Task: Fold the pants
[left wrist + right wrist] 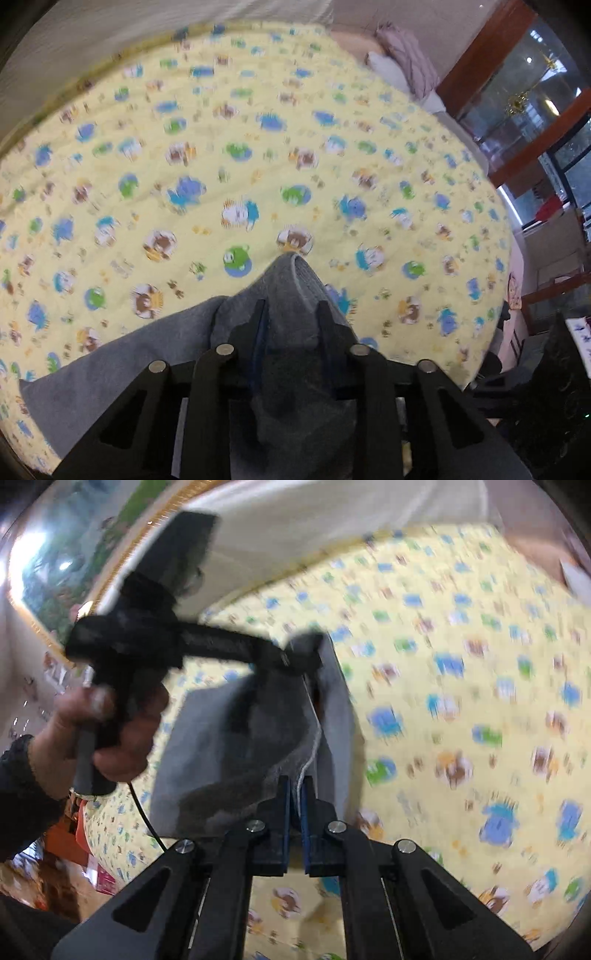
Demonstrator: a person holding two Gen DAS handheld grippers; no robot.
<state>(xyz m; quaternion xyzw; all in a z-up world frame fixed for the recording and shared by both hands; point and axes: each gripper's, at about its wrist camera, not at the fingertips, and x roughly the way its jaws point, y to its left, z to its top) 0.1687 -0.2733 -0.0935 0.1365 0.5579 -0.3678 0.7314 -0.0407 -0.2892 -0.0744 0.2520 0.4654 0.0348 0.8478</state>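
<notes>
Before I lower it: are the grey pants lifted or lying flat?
Lifted: the grey pants hang between the left gripper and right gripper, above the yellow sheet.

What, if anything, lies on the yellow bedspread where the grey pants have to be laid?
Nothing visible. The right gripper and left gripper both clamp the grey pants, and the patterned bedspread beyond them looks bare; pillows sit off its far edge.

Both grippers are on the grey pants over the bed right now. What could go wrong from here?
1. The left gripper has a thick bunch of the pants between its fingers, which stand apart; the fabric may slip out.
2. The right gripper is shut on a thin edge by the white drawstring; a pull may tear it free.
3. The fabric hangs slack between them, so the fold on the yellow sheet may land crooked.
</notes>
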